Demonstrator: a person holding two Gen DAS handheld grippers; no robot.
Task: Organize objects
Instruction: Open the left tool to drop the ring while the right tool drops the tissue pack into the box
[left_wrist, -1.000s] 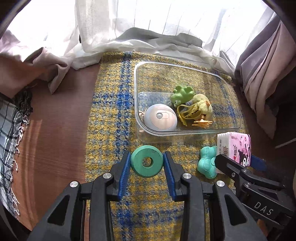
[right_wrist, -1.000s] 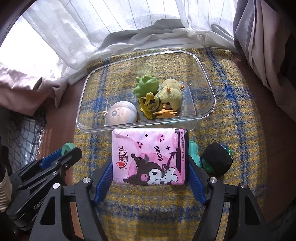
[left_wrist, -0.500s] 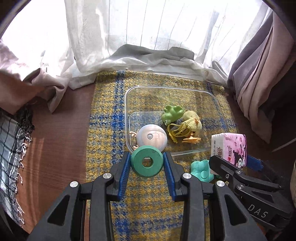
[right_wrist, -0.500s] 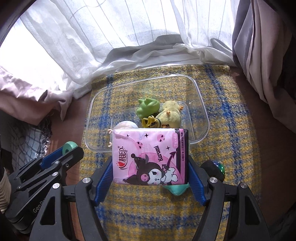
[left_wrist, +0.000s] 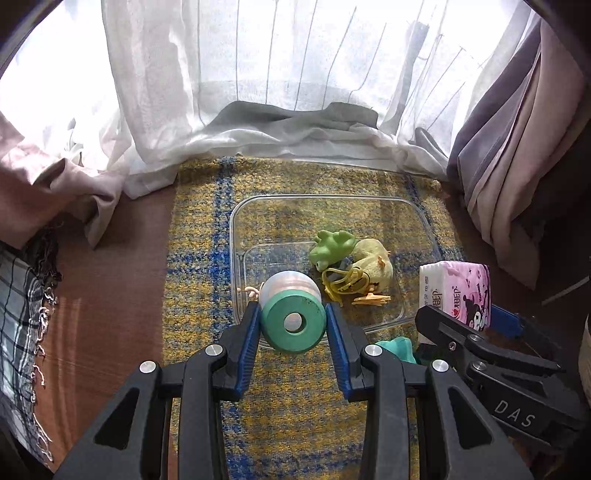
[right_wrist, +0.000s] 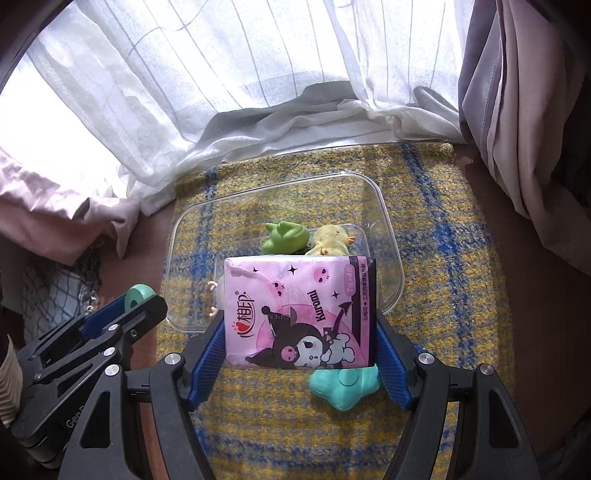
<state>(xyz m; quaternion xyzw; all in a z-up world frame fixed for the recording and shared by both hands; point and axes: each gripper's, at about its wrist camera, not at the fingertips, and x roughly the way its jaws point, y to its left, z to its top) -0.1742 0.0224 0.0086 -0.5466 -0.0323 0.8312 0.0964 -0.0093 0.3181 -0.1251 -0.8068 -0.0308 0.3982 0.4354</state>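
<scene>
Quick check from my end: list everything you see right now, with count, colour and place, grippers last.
Green ring with centre hole: 1, held in left gripper, in front of the container's near edge.
Pink Kuromi tissue pack: 1, held in right gripper.
Clear plastic container: 1, on the mat.
Green frog toy: 1, inside container.
Yellow plush duck: 1, inside container.
Pale round gadget: 1, inside container.
Teal star-shaped toy: 1, on mat, outside container.
Yellow-blue plaid mat: 1, under everything.
White sheer curtain: behind.
Left gripper: shut on ring.
Right gripper: shut on pack.
</scene>
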